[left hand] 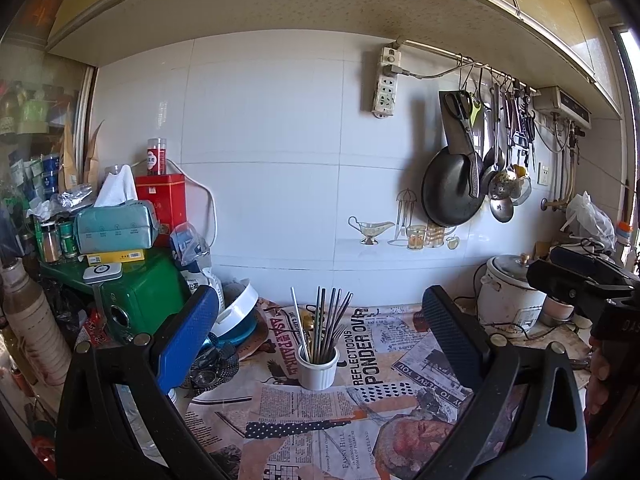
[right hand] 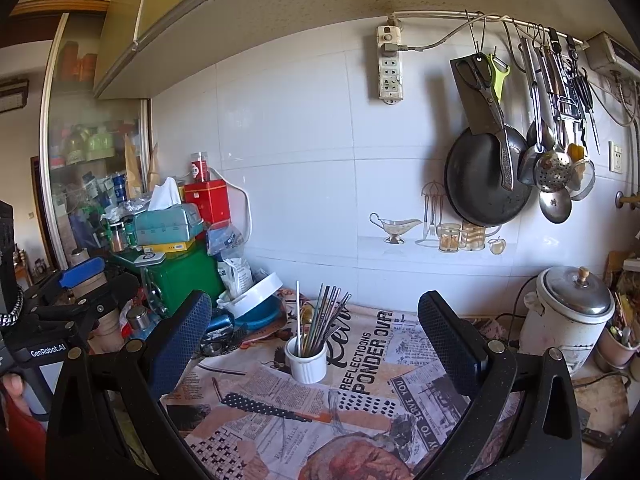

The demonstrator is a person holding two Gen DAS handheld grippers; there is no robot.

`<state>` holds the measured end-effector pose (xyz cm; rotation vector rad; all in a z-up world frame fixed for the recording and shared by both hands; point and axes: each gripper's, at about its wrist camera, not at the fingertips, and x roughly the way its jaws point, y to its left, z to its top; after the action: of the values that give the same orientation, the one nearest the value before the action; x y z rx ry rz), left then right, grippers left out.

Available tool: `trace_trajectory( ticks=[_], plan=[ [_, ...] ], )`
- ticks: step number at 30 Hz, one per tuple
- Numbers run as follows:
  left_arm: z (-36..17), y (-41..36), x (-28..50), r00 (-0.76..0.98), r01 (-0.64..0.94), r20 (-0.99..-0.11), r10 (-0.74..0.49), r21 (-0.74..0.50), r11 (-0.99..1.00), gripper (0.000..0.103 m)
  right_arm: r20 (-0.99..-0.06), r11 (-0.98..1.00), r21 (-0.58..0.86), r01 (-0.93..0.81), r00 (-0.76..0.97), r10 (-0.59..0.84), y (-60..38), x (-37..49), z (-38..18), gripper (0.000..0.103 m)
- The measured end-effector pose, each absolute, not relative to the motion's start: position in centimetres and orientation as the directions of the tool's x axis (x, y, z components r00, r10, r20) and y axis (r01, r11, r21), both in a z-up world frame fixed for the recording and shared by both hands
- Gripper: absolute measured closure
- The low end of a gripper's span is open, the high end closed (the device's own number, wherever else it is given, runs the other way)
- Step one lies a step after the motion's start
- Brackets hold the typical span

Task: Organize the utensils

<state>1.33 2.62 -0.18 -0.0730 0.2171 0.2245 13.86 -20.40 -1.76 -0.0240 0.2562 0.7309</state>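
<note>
1. Black-framed left gripper (left hand: 316,320) hangs low in the frame, jaws spread wide and empty; the right gripper (right hand: 314,320) matches it.
2. White ribbed cup (left hand: 318,370) stands on the newspaper-print cloth (left hand: 304,412) at lower centre, ahead between both pairs of jaws, neither clearly nearer.
3. Chopsticks (left hand: 328,326) stand near-upright inside, fanning upward.
4. Farther right, a rice cooker (right hand: 568,316).

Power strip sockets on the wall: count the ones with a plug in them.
1. On the white power strip, one plug sits near its top; the sockets below it are free.
</note>
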Motion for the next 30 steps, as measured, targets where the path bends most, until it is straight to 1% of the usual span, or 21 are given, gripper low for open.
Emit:
trace_trajectory(
  ticks=[30],
  plan=[
    [-0.04,1.89,0.99,0.957,-0.209,-0.214,0.197,-0.037,0.977,0.001,-0.23,0.747,0.073,-0.661,0.717,0.658,-20.52,13.56,-1.67,0.0]
  ],
)
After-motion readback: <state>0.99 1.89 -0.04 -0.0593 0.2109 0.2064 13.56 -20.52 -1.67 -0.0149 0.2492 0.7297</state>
